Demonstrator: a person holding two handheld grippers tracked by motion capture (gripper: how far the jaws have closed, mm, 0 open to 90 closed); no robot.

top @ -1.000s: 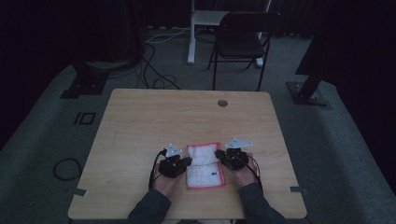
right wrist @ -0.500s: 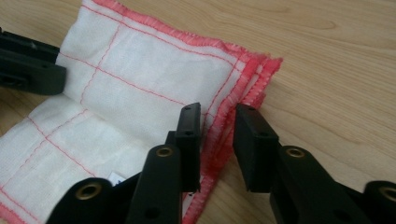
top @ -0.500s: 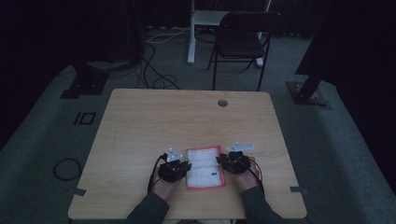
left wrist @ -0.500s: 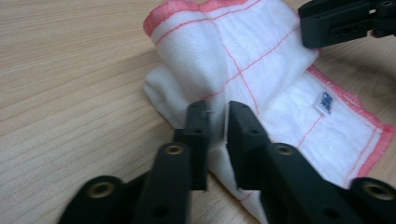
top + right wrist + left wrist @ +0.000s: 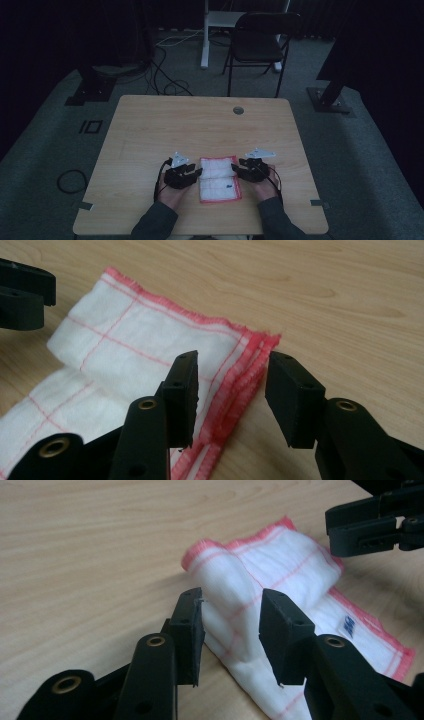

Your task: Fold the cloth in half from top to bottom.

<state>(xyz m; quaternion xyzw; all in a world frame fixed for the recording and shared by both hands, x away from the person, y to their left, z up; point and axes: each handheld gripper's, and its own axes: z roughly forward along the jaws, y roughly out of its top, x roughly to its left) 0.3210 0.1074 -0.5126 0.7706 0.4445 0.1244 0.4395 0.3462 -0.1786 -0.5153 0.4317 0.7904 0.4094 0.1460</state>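
High view: one wooden table [image 5: 200,125], one folded white cloth w/ red edging [image 5: 219,179] lying flat near the table's 6 o'clock edge, between the 2 grippers. Left gripper [image 5: 196,175] sits at the cloth's 9 o'clock side, right gripper [image 5: 239,170] at its 3 o'clock side, both tips right at the cloth's edges. One folding chair [image 5: 260,42] stands on the floor beyond the table's 12 o'clock side. One small round hole [image 5: 238,110] in the tabletop toward 1 o'clock.

Left gripper view: left gripper [image 5: 231,625] has just been opening; its jaws stand apart w/ a puffed-up fold of the cloth [image 5: 280,580] between them, pads not pressing on it, so released. A small blue label [image 5: 348,625] shows on the cloth at 4 o'clock. The other gripper's tips hang at the 2 o'clock corner, past the cloth's far side.

Right gripper view: right gripper [image 5: 231,387] likewise has just been opening; jaws apart, stacked red hems of the cloth [image 5: 150,350] corner lying between them, no pinch, so released too. Several layers show at that corner.

Step, as I read it: a fold has been laid down and both tongs are letting go. Next move prob. calls for backing both grippers off w/o dragging the layers, then re-gripping 2 corners or an edge for another fold, or leaving it if done. Risk: the raised fold on the left side may spring back open.
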